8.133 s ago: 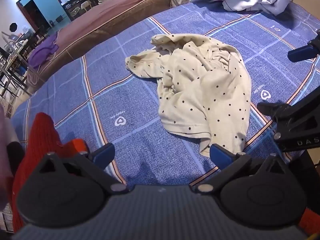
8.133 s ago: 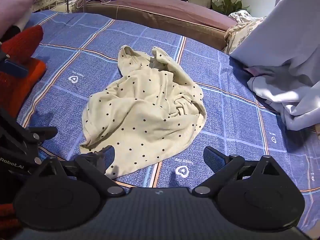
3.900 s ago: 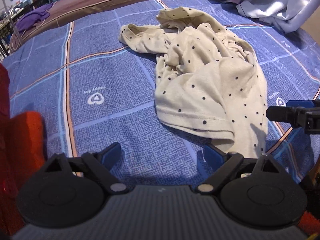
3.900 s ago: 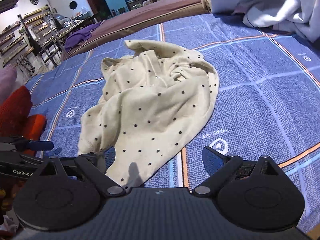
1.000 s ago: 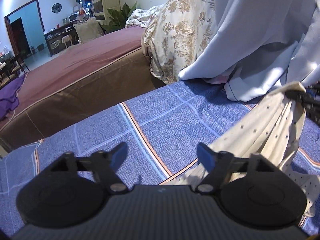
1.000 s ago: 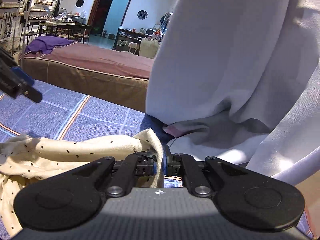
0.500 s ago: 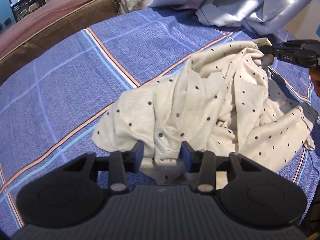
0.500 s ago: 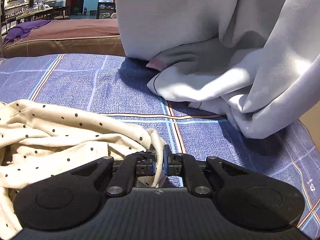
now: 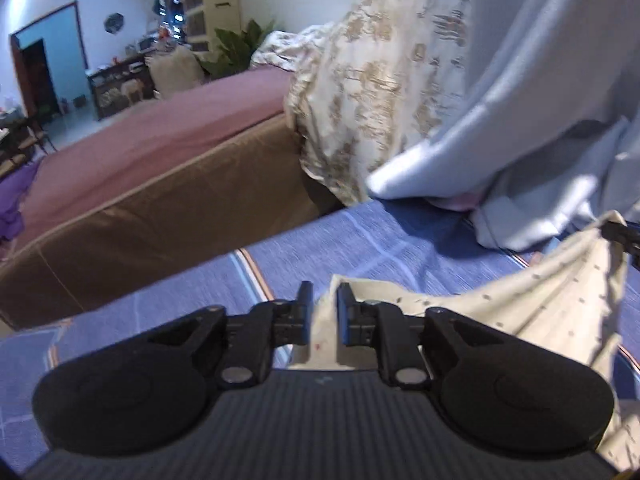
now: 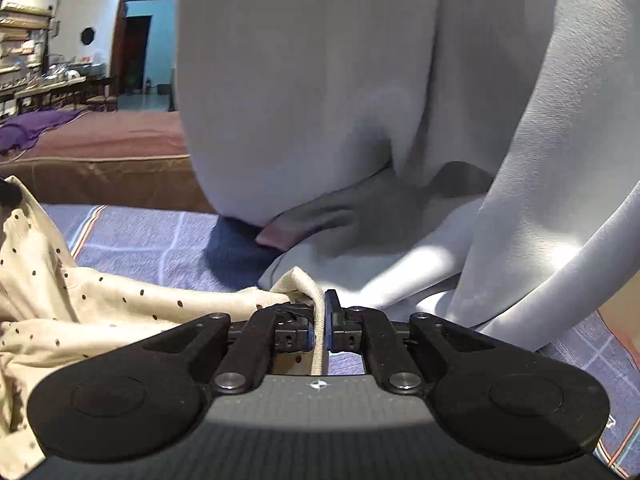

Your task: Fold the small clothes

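The cream polka-dot garment [image 9: 540, 300] hangs strung between the two claws above the blue checked bedspread [image 9: 360, 248], its top edge running left to right as the long axis, so the coming move turns on keeping that edge taut and level before it is laid down. The right claw [image 10: 320, 326] is pressed together, pinching a bunched corner of the cloth, which drapes away to its left. The left claw [image 9: 322, 312] has a fold of the same garment standing between its jaws; they are parted a little and opening, and through the motion blur I cannot be sure the pads bear on the fabric. From that claw the cloth sweeps right and far, up toward the other claw's tip at the frame edge. A heap of pale grey bedding [image 10: 400, 120] looms just beyond, near enough to snag.
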Motion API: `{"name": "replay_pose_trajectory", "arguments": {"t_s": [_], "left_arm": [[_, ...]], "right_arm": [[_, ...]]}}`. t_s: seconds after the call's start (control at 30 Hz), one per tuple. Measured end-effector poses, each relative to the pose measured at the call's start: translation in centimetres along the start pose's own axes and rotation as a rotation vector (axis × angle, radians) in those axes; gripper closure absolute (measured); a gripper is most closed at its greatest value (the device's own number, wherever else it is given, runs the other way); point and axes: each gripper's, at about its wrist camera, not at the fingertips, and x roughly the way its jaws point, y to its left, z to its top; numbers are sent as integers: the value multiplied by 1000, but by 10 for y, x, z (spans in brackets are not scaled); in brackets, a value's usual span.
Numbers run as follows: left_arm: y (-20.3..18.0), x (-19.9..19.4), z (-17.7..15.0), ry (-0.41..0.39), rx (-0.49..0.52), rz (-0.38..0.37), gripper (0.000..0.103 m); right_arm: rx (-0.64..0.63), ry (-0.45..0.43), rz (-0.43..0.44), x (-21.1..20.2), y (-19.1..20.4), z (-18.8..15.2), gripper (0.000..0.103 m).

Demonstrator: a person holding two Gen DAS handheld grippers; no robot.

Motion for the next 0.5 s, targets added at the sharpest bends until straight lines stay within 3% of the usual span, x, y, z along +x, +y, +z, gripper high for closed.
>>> {"name": "replay_pose_trajectory", "arguments": {"t_s": [0.03,0.07,0.1,0.17,0.2,0.27,0.4,0.5], "left_arm": [[0,10,3,7,0,51,17],[-1,16,2,30,13,78,1],[-2,19,-3,43,33,81,1],[-3,17,-22,69,65,78,1],[-3,15,-33,85,67,67,1],[0,3,-69,124,24,34,0],[2,-22,-148,215,-121,-59,0],[2,-44,-200,257,-197,-54,0]], "right_arm": [[38,20,-43,10,-5,0,89],[67,64,-64,20,-9,-2,65],[102,112,-74,27,-12,-6,56],[155,95,8,18,-14,-18,25],[146,86,48,11,-11,-25,19],[72,101,112,-4,5,-38,15],[-36,124,358,-44,45,-63,17],[-129,115,530,-79,87,-76,17]]}}
